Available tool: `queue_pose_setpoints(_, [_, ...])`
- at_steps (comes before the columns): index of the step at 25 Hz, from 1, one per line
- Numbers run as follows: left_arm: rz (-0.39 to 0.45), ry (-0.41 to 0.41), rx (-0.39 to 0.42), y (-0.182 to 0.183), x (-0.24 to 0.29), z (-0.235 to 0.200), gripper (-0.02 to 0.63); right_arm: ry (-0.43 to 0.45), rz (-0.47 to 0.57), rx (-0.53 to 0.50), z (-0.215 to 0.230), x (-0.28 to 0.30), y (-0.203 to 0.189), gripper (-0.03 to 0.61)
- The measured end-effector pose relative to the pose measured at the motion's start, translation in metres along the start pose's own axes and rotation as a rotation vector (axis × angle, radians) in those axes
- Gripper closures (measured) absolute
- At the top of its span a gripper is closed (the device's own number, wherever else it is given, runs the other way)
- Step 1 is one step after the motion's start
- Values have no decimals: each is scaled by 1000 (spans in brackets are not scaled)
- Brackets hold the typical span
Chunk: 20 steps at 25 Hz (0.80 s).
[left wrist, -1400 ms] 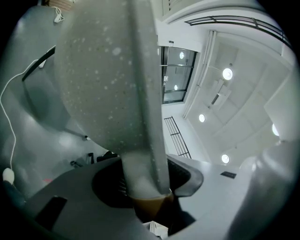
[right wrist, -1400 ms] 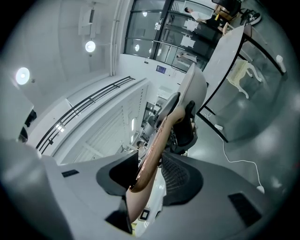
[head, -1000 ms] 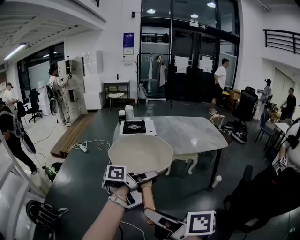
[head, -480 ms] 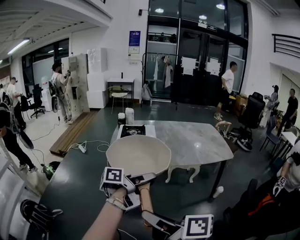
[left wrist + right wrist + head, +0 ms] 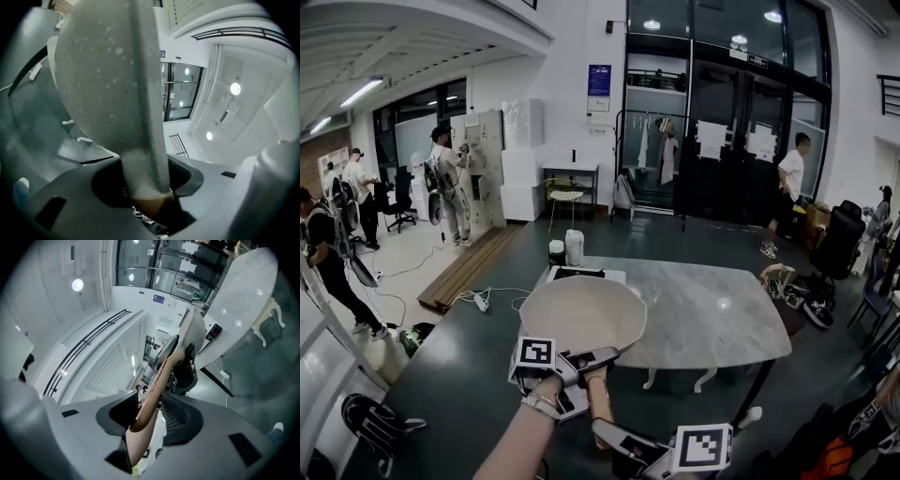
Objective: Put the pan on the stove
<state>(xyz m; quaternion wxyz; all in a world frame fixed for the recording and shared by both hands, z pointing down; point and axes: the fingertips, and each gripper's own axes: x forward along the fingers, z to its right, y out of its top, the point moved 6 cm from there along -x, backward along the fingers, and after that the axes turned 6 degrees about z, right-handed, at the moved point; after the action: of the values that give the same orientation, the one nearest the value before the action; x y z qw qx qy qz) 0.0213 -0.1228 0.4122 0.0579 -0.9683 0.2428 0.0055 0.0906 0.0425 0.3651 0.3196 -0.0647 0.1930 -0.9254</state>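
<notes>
Evidently the left claw (image 5: 592, 358) and, behind it, the right claw (image 5: 607, 432) were both clamped on the handle (image 5: 599, 398) of the pan (image 5: 581, 314), sharing its weight; the stove (image 5: 579, 273) sat ahead.

Pan (image 5: 581, 314): cream, finely speckled.
Handle (image 5: 601, 405): tan-brown wood.
My left gripper (image 5: 594, 373), my right gripper (image 5: 606, 433): grey, with black-and-white square markers.
Table (image 5: 712, 314): pale marble.
Stove (image 5: 579, 274): dark, I think.

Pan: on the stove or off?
Off. The left gripper and right gripper hold the pan by its handle, in the air; the stove sits on the table beyond.
</notes>
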Motion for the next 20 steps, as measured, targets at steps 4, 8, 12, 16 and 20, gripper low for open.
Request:
queue_pose_setpoints(4, [24, -8, 13, 19, 15, 3, 423, 6, -30, -10, 6, 8, 23, 410])
queue_pose_setpoints(8, [52, -8, 21, 33, 28, 6, 423, 20, -43, -18, 11, 12, 45, 410])
queue_pose_setpoints(12, [78, -15, 30, 51, 37, 9, 422, 36, -53, -22, 17, 22, 63, 410])
queue_pose_setpoints(16, [91, -26, 34, 75, 40, 4, 422, 49, -55, -24, 25, 43, 74, 410])
queue_pose_setpoints(20, [92, -28, 39, 99, 53, -1, 422, 51, -54, -44, 34, 60, 94, 410])
